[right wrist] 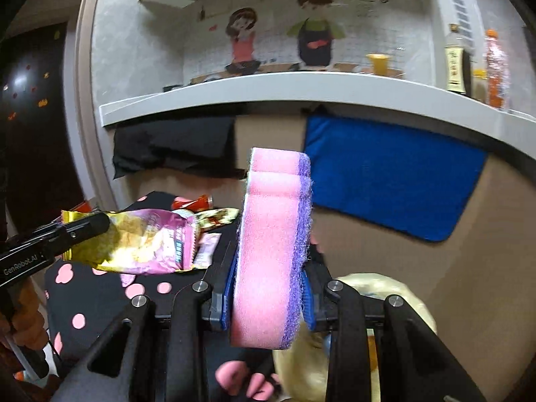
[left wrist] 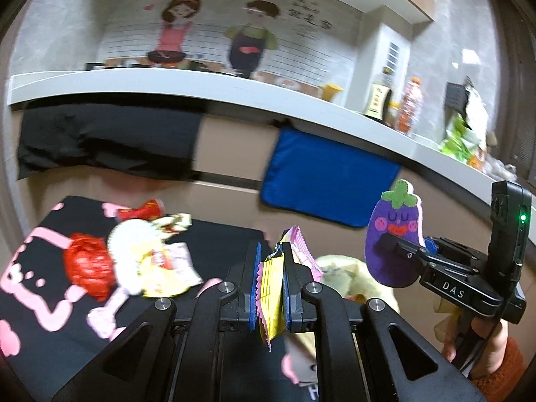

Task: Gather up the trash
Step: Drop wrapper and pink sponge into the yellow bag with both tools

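My left gripper [left wrist: 271, 284] is shut on a yellow and pink snack wrapper [left wrist: 269, 296], held above a black cloth with pink prints [left wrist: 43, 288]. In the right wrist view the same wrapper [right wrist: 140, 241] hangs from the left gripper [right wrist: 90, 226]. My right gripper [right wrist: 268, 298] is shut on an eggplant-shaped sponge [right wrist: 268, 251], pink foam with a purple scrub face. The left wrist view shows its purple face [left wrist: 395, 238] in the right gripper [left wrist: 388, 246]. More wrappers lie on the cloth: a red one [left wrist: 87, 268] and a white and yellow one [left wrist: 154, 258].
A pale yellow bag [right wrist: 385, 288] sits below the grippers, right of the cloth. A white counter [left wrist: 207, 83] runs behind, with a blue towel [left wrist: 328, 177] and a black cloth [left wrist: 107, 140] hanging from it. Bottles [left wrist: 410, 107] stand on the counter at right.
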Tool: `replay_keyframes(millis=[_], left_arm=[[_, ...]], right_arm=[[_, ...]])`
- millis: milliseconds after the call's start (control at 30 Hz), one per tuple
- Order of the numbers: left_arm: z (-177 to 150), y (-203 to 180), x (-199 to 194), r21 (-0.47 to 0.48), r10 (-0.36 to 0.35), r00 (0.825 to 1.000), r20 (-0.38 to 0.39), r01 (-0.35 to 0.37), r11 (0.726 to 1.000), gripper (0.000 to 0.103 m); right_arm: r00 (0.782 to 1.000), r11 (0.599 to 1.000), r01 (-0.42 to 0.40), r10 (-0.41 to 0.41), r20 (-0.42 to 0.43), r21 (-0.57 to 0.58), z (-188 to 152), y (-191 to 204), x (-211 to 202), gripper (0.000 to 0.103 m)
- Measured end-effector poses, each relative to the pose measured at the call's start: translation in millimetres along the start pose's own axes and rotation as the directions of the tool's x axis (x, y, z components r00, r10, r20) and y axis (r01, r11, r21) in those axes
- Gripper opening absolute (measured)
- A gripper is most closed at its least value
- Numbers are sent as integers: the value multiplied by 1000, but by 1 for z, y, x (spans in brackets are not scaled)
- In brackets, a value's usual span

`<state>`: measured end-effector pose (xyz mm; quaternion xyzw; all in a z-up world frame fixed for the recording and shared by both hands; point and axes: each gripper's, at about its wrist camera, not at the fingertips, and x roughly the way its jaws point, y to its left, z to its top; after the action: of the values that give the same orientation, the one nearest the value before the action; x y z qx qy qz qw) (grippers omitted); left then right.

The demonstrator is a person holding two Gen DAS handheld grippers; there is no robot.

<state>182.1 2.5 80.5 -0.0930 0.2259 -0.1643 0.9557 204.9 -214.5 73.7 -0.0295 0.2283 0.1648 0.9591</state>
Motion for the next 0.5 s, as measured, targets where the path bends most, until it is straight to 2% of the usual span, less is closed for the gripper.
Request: replay_keyframes(millis=[300, 400, 500], left_arm=[[-3, -61, 54, 35, -138, 988, -68, 140, 989, 11], [-7, -72, 79, 20, -180, 978, -106, 183, 983, 11], [-12, -81, 114, -11, -230, 960, -158, 232, 973, 11]], right_arm=[[994, 993, 106, -107, 14, 52, -15, -64, -26, 29], [991, 988, 136, -137, 2, 76, -22, -85, -26, 29], [987, 981, 160, -159, -16, 108, -31, -106, -24, 29]])
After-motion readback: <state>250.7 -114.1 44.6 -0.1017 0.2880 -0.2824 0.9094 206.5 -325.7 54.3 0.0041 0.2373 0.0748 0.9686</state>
